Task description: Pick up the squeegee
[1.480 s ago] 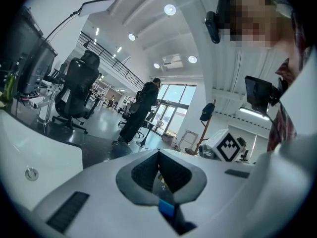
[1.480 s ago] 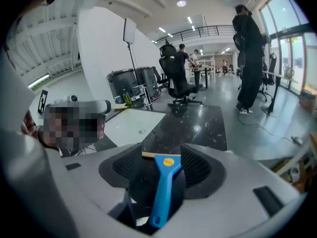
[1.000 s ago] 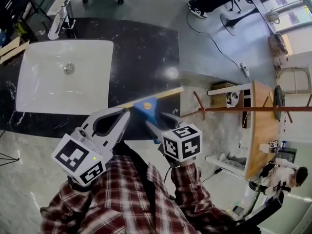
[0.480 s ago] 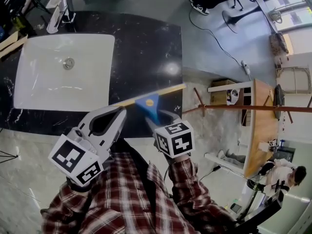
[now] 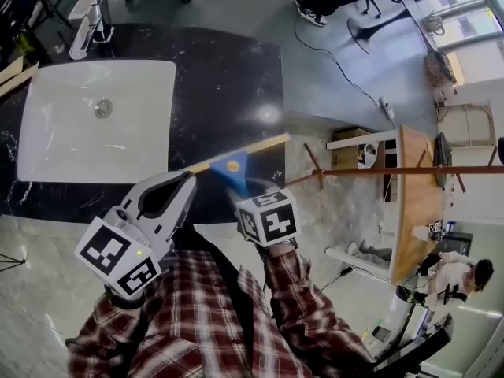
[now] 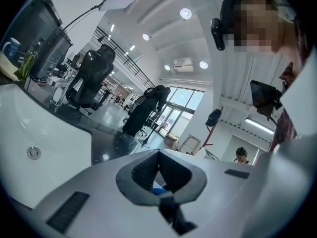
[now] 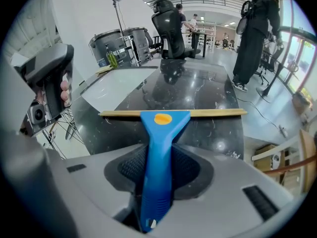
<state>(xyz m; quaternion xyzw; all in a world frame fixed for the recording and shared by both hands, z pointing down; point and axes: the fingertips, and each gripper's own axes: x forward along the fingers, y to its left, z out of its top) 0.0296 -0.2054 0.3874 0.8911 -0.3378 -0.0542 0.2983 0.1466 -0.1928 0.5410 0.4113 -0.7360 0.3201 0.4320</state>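
The squeegee (image 5: 234, 167) has a blue handle, an orange dot and a long yellow blade, and it lies at the near edge of the black counter (image 5: 228, 93). My right gripper (image 5: 250, 189) points steeply down over the handle. In the right gripper view the squeegee handle (image 7: 158, 148) runs straight between the two dark pads of the right gripper (image 7: 160, 155). The jaws are closing and both pads touch the handle's sides. My left gripper (image 5: 187, 181) hovers just left of the blade, shut and empty. Its pads (image 6: 148, 167) meet at the tip.
A white sink basin (image 5: 47, 132) with a drain is set into the counter at the left, and a faucet (image 5: 87, 18) stands behind it. The counter ends right of the squeegee, with grey floor, a cable and a wooden desk (image 5: 413, 203) beyond.
My right gripper has come down over the squeegee handle and its jaws have narrowed around it. The squeegee still lies on the counter edge. The left gripper has hardly moved.
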